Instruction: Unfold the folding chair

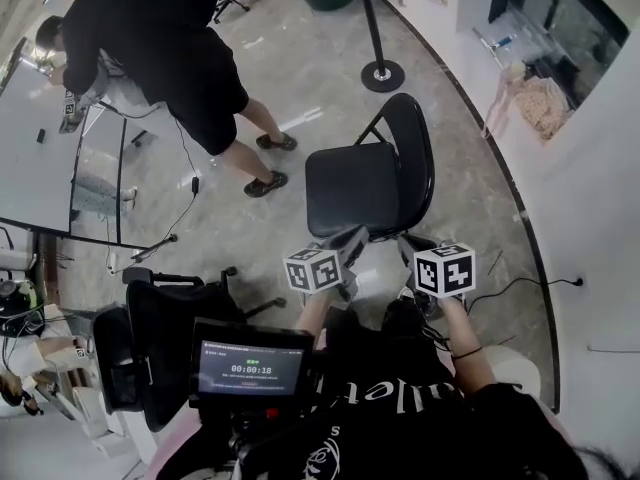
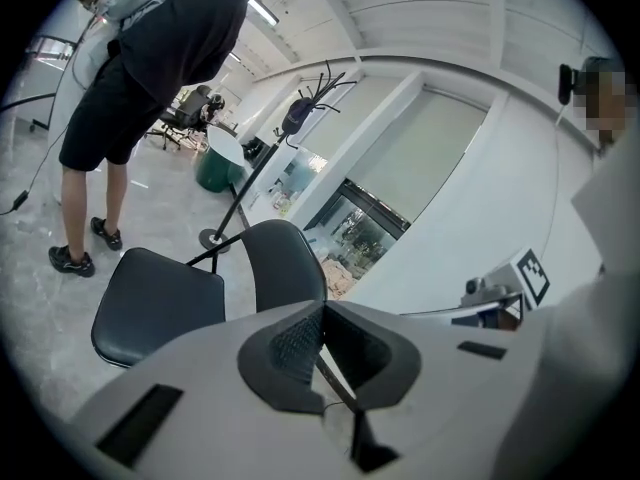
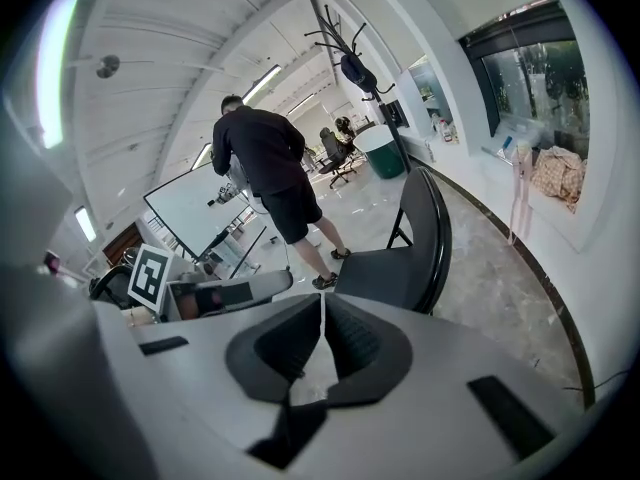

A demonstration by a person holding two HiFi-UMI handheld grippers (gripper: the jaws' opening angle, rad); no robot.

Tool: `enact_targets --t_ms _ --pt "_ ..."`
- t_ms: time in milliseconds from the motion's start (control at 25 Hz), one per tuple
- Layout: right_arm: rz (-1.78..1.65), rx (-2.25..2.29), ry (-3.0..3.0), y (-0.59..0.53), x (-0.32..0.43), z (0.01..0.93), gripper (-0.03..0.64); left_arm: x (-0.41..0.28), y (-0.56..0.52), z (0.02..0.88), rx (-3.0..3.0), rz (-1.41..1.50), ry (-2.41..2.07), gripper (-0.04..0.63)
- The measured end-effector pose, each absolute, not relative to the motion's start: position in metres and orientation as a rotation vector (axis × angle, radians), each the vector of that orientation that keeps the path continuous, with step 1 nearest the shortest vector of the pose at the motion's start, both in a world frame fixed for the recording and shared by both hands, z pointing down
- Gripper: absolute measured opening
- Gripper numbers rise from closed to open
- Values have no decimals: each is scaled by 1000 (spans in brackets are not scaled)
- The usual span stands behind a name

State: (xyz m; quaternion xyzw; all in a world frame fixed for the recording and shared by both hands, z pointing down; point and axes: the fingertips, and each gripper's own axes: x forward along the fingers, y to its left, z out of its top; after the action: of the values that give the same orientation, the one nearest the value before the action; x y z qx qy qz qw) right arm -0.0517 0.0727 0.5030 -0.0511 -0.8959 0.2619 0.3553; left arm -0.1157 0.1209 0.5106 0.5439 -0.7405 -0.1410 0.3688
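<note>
The folding chair (image 1: 365, 183) stood open on the pale stone floor (image 1: 300, 98) right in front of me, black seat down flat, rounded back upright on the far side, thin black legs splayed underneath. My left gripper (image 2: 322, 313) hung just short of the seat's near edge, its dark pads clenched tight together on nothing at all, and the chair showed past them a little to the left, clear of the jaws. My right gripper (image 3: 322, 303) was the same story: pads pressed shut, empty, pointed at the chair's side with the curved back rising just beyond the tips. Both marker cubes sat side by side below the seat in the head view. Past the chair, a black pole on a round base (image 1: 381, 73) stood near the curved white wall. To the left, a person in black shirt and shorts (image 1: 180, 58) bent toward a whiteboard (image 1: 30, 148). A black office chair (image 1: 160, 338) sat by my left elbow.
</note>
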Motion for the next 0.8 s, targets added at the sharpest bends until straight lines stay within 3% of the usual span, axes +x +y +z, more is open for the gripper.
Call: enact_targets --t_ms 800 --pt "681 115 -2364 219 -77 494 26 -122 259 494 1725 -95 -1734 3"
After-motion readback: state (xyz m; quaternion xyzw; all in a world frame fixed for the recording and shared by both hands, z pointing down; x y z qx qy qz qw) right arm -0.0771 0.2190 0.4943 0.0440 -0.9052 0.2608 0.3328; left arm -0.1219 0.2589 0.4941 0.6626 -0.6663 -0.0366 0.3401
